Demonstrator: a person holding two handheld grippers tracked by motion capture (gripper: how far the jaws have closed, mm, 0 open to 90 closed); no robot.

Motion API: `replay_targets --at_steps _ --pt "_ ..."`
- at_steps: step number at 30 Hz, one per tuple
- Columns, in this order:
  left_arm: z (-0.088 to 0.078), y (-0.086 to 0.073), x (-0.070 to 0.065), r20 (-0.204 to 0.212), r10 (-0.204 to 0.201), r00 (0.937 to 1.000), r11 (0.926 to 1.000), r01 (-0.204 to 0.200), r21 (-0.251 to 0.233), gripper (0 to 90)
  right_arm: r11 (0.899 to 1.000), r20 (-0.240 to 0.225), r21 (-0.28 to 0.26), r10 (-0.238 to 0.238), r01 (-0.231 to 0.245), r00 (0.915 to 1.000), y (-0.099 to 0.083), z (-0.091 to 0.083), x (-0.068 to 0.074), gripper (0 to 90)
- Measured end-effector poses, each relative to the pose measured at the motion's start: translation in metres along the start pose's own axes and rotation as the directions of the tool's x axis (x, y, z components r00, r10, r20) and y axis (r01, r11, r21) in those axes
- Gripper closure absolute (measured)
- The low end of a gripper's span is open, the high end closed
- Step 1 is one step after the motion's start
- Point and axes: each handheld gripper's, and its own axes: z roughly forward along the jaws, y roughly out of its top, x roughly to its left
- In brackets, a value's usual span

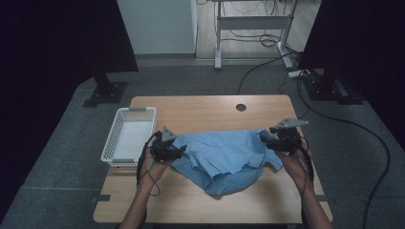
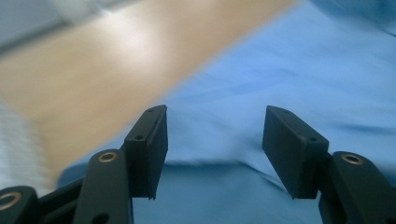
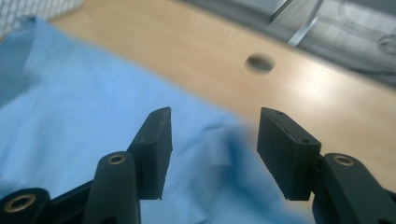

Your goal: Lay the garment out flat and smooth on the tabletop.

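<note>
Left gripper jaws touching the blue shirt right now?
Apart. In the left gripper view, the left gripper has its jaws spread with nothing pinched between them; the blue shirt lies beyond them, past the tips.

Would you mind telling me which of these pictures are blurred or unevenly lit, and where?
High view: sharp on the table and blue shirt, with dark surroundings at both sides. Left gripper view: the left gripper is crisp, the wood and shirt behind smeared, with glare on the wood. Right gripper view: the right gripper is sharp, the shirt's edge and the table hole soft.
</note>
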Motion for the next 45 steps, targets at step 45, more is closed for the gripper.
replay_targets --at_steps 45 --pt "0.058 -0.033 -0.048 0.071 0.190 0.9792 0.9700 -0.199 0.140 55.4 0.979 -0.133 0.198 -0.027 0.053 0.9907 -0.128 0.011 0.053 50.5"
